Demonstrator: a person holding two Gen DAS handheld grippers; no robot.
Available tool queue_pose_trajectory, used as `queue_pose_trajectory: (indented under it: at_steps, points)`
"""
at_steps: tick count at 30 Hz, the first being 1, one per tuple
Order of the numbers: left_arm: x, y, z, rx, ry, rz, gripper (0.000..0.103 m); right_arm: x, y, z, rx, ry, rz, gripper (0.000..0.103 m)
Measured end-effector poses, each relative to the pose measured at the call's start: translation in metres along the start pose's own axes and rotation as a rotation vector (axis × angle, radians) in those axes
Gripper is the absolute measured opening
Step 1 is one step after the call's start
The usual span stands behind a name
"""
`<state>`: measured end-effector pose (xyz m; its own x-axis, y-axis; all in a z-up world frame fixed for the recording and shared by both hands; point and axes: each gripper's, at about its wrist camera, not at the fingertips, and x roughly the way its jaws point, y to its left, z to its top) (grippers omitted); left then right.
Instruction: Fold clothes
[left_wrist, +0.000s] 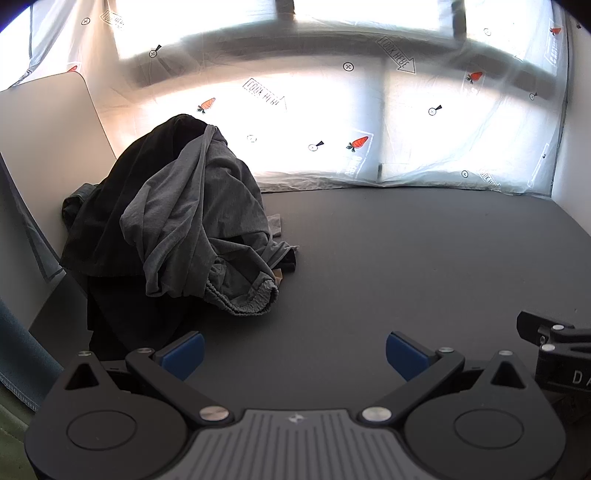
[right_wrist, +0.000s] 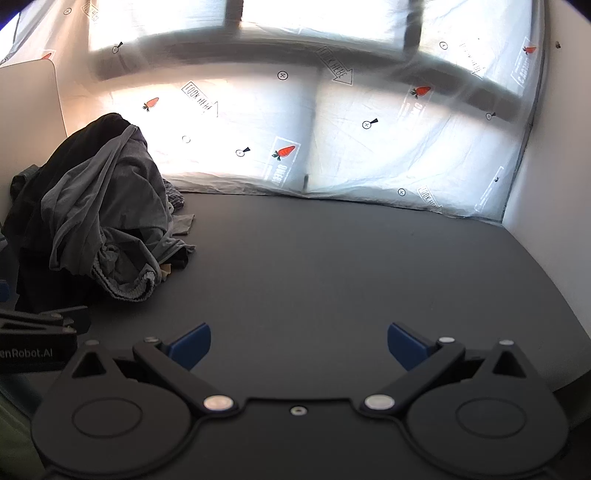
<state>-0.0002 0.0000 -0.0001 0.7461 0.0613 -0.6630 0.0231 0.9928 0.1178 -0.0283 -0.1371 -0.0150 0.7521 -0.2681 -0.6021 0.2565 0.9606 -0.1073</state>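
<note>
1. Since nothing's grabbed yet, the clothes pile (left_wrist: 177, 221) sits far left on the dark table (left_wrist: 406, 258).
2. Left gripper (left_wrist: 294, 354) is spread wide, empty; I'd pinch the grey top layer only.
3. Right gripper (right_wrist: 299, 347) gapes empty too, so bring it leftward.

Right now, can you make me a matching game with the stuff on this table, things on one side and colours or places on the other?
Things:
1. grey shirt
2. black garment
3. carrot picture
4. left tool

Matches:
A. orange, on the plastic sheet at the back
B. wide open, with blue pads, holding nothing
C. draped on top of the pile
D. dark, under and behind the grey one

Pairs: 1-C, 2-D, 3-A, 4-B
</note>
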Motion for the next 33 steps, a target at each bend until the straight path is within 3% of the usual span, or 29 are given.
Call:
queue_pose_trajectory:
  at_steps: [33]
  points:
    - [-0.0074, -0.0054, -0.0010, 0.006, -0.010, -0.025, 0.103, -0.0016, -0.0018, -0.0020, 0.033, 0.011, 0.003, 0.103]
